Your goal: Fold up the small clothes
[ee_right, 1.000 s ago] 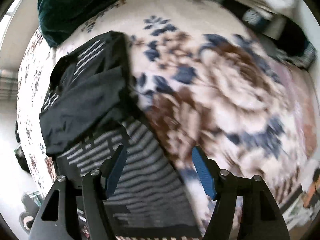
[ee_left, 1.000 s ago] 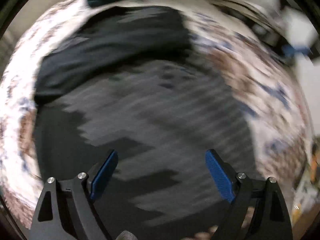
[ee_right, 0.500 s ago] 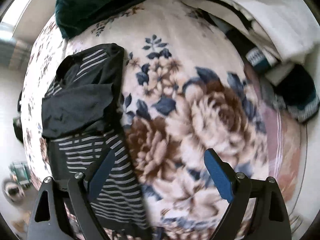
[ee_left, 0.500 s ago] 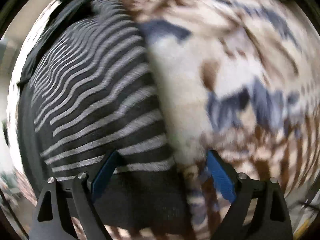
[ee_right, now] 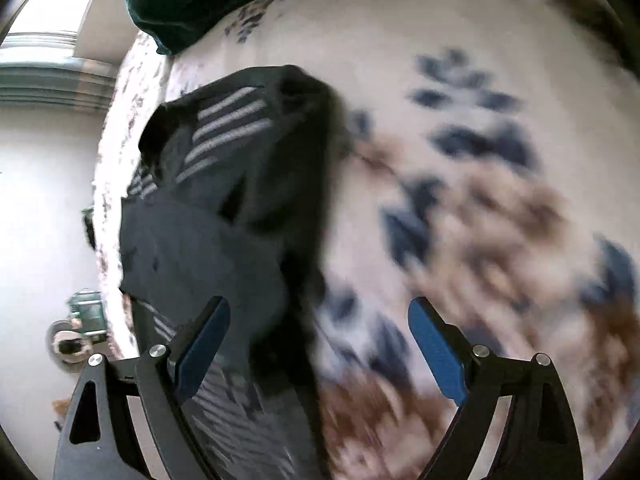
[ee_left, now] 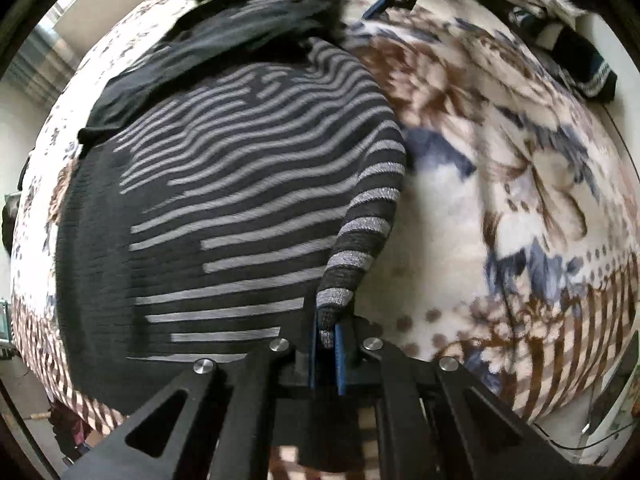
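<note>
Gripping the lower right corner of the striped sweater [ee_left: 240, 184], the left gripper [ee_left: 327, 338] is now closed on the fabric: its blue fingers [ee_left: 341, 350] are standing almost together, with a narrow strip of the striped edge pinched between them. Half a second ago these jaws were wide apart, one pad over the sweater and one over the blanket [ee_left: 500, 208], so the closing has only just happened. The pinched edge is rising from the blanket toward the gripper, while the rest of the sweater is lying flat on the flowered blanket, with a plain black garment [ee_left: 208, 52] lying across its far end.

The right gripper [ee_right: 320, 344] is standing wide open and is holding nothing. Its left finger is over the dark cloth and its right finger over the bare blanket, so the right edge of the clothes [ee_right: 240, 208] is passing between them. Compared with half a second ago, this view is now much closer to the far part of the sweater, and the picture is blurred.

I judge that the fold is being prepared: one corner is secured, and the right gripper probably needs to close on the far edge before both can lift and carry that side over. If only one corner is lifted, the sweater may twist.
</note>
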`<control>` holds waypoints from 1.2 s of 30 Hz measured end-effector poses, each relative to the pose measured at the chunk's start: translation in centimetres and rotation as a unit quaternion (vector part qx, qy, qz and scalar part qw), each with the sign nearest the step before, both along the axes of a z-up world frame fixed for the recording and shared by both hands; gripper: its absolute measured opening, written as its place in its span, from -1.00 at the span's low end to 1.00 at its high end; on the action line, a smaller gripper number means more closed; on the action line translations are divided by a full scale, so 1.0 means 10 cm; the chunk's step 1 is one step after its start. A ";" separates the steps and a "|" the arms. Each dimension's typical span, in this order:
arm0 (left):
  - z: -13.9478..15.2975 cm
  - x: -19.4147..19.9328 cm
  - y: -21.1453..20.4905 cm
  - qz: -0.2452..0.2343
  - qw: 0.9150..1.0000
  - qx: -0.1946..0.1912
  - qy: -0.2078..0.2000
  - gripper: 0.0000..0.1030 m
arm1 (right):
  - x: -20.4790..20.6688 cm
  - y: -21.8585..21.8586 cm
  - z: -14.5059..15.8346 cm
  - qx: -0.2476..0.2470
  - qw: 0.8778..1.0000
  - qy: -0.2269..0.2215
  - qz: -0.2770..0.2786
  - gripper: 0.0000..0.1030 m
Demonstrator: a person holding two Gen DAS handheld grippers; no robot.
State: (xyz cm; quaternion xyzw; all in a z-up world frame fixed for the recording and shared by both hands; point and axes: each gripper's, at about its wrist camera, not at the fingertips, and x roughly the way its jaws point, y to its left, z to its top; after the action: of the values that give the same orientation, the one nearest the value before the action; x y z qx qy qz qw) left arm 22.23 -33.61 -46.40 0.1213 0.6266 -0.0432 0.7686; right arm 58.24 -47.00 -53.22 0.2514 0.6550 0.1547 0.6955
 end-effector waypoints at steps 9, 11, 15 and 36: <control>0.23 0.03 0.10 0.024 1.000 -0.009 -0.007 -0.91 | 0.43 0.43 -0.31 0.068 0.997 0.034 0.030 0.76; 0.26 0.06 0.15 0.027 1.000 -0.010 -0.011 -0.91 | 0.41 0.48 -0.34 0.073 0.995 0.045 0.040 0.37; 0.41 0.11 0.28 0.032 0.999 -0.006 -0.023 -0.91 | 0.40 0.47 -0.31 0.088 0.995 0.045 0.022 -0.62; 0.51 -0.02 2.85 0.335 0.930 -0.143 -0.045 -0.91 | 1.02 3.81 0.88 -0.091 0.986 0.011 0.141 -0.69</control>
State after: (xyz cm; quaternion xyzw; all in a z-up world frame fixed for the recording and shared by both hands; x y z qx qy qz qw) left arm 22.04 -5.07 -41.35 -0.2046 0.5832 0.1331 0.7748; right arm 68.39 -8.90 -44.39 0.0941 0.7030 0.1881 0.6794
